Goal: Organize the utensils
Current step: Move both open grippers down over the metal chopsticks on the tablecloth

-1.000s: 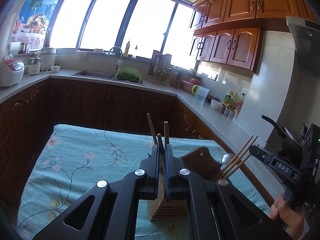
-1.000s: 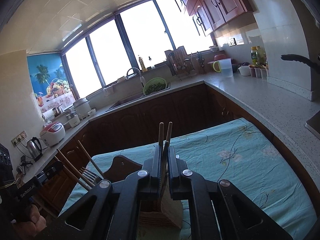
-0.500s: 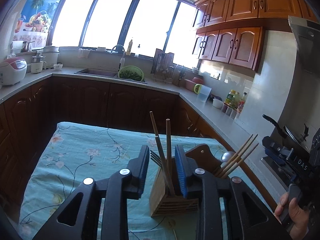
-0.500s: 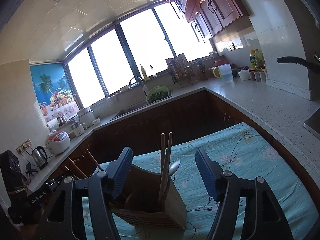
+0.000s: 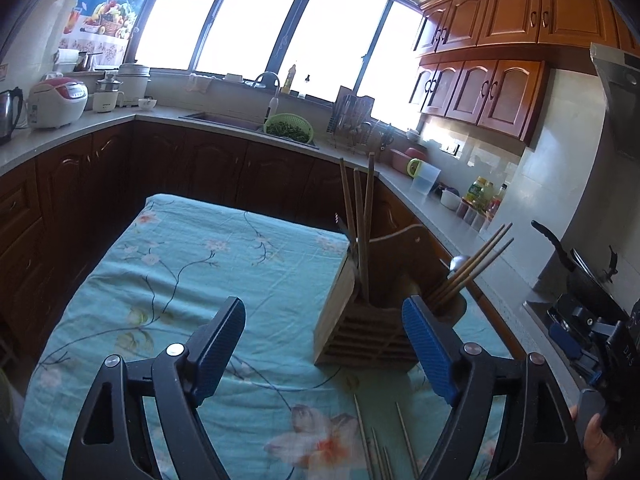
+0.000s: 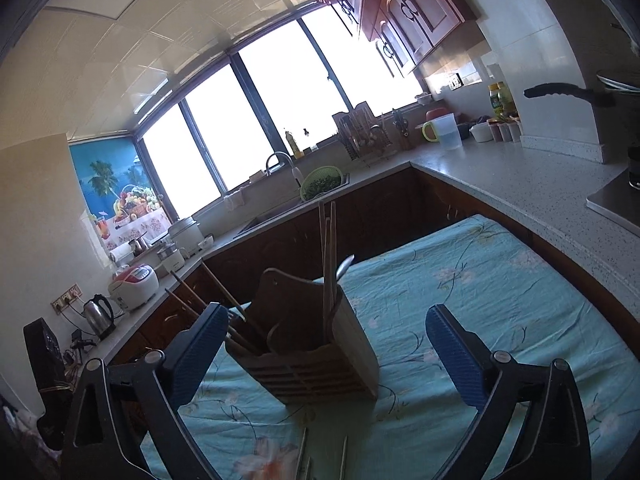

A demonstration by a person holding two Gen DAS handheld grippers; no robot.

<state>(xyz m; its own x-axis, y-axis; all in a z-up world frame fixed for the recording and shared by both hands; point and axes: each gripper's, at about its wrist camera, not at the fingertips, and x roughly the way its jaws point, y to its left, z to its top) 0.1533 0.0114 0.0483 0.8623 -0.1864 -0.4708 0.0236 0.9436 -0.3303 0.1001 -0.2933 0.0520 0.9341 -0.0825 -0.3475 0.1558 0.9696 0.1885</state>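
Observation:
A wooden utensil holder (image 5: 360, 332) (image 6: 316, 356) stands on the teal floral tablecloth (image 5: 200, 264). It holds upright chopsticks (image 5: 362, 220) (image 6: 328, 256), a second bundle of chopsticks leaning outward (image 5: 472, 264) (image 6: 208, 300), and a spoon (image 6: 345, 266). Several loose chopsticks (image 5: 376, 444) (image 6: 324, 458) lie on the cloth in front of it. My left gripper (image 5: 324, 356) is open and empty, pulled back from the holder. My right gripper (image 6: 326, 360) is open and empty, also short of the holder. The right gripper's body shows at the left wrist view's right edge (image 5: 592, 340).
Kitchen counters wrap around the table: a sink with a green colander (image 5: 289, 128), a rice cooker (image 5: 58, 104), a kettle (image 6: 98, 316), a dish rack (image 6: 360, 132), a jug (image 6: 444, 130), and a pan handle (image 5: 554, 246) at right.
Both grippers opened and let go of the chopsticks, which now stand in the holder. Both grippers have drawn back and opened wider.

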